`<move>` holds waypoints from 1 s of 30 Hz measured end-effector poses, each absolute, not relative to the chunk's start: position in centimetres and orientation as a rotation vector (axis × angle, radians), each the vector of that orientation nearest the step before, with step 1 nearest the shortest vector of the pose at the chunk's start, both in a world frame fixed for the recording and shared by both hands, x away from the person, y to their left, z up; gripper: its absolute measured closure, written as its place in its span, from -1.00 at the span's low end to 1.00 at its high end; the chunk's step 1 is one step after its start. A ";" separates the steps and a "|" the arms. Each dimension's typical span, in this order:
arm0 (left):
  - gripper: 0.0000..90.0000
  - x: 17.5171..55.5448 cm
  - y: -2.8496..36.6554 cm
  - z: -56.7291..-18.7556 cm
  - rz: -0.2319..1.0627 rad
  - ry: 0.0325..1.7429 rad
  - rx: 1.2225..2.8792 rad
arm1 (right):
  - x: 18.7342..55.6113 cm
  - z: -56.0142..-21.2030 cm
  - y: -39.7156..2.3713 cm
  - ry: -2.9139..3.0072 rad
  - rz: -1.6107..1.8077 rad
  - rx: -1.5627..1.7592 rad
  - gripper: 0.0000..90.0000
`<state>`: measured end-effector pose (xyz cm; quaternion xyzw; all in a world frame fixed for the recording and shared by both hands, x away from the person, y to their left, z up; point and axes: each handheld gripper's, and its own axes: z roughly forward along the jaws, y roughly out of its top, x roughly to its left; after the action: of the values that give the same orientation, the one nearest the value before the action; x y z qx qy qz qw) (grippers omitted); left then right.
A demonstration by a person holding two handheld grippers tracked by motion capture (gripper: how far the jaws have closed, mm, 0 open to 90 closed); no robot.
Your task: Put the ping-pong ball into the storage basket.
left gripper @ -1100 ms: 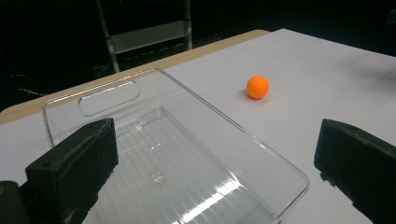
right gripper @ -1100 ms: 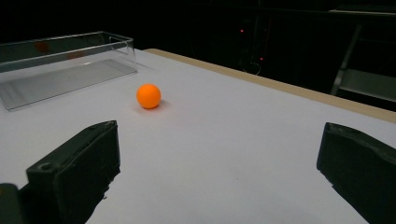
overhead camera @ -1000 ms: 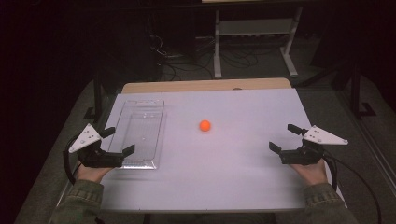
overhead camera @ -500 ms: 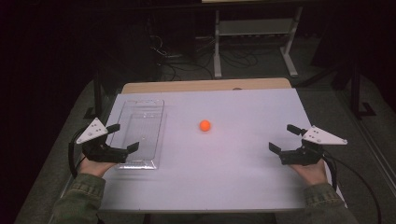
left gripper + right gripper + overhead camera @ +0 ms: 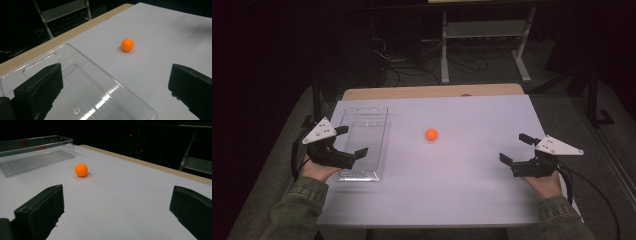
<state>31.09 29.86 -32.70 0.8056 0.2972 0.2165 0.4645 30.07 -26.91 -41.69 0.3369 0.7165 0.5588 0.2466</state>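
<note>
Ball [image 5: 431,134]: small, orange, mid-table.
Box [image 5: 362,145]: clear, near edge cut off in left gripper view.
Left tongs [image 5: 354,141]: spread.
Right tongs [image 5: 513,149]: spread.

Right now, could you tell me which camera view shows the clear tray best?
The high view: the clear tray appears whole, beside the left tool. The left gripper view shows its near end close up, cropped; the right gripper view shows it side-on, cut off at left.

black two-jaw tongs [image 5: 353,142], grey three-cornered plates, trailing black cables, olive sleeves [image 5: 294,210]
</note>
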 end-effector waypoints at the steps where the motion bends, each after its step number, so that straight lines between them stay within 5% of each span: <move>1: -1.00 31.2 29.7 -32.6 0.532 0.728 1.981 | 30.1 -41.7 -26.9 1.955 1.526 0.919 -1.00; 30: -1.00 34.3 26.8 -31.0 0.495 0.656 2.091 | 29.9 -41.9 -26.7 1.978 1.516 0.902 -1.00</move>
<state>34.32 26.81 -30.96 0.8390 0.2632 0.1985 0.4328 29.88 -26.70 -41.87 0.3302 0.7240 0.5547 0.2431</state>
